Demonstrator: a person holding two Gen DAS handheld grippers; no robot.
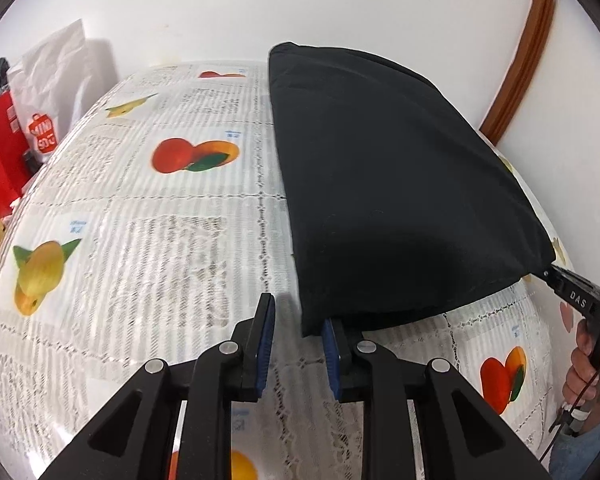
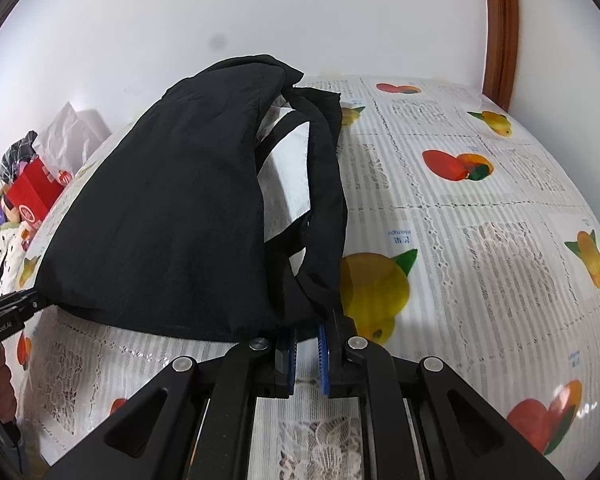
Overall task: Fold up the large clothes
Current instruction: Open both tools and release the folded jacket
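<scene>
Two hand-held grippers meet the near edge of a black garment (image 1: pixel 380 180), which lies folded on a table covered by a fruit-print tablecloth (image 1: pixel 140 240). The garment sits along the middle of the table and reaches back towards the white wall.

The left gripper (image 1: pixel 298 310) is at the garment's near left corner. Its jaws stand a little apart with bare tablecloth between the blue pads. The cloth only rests over the tip of one finger, so nothing is pinched there.

The right gripper (image 2: pixel 304 330) is at the near right corner, with its jaws narrow. Dark cloth runs down into its fingertips, and in the left wrist view that corner looks drawn up to the tip, so it appears to be gripped. A person's hand (image 1: pixel 588 376) holds this tool.

Taking one corner each probably keeps the edge straight for the next fold. On the right side the layers gape and show a white panel (image 2: pixel 292 168), so the fold looks unfinished. A red box (image 1: pixel 0 152) stands well apart at the table's far left.
</scene>
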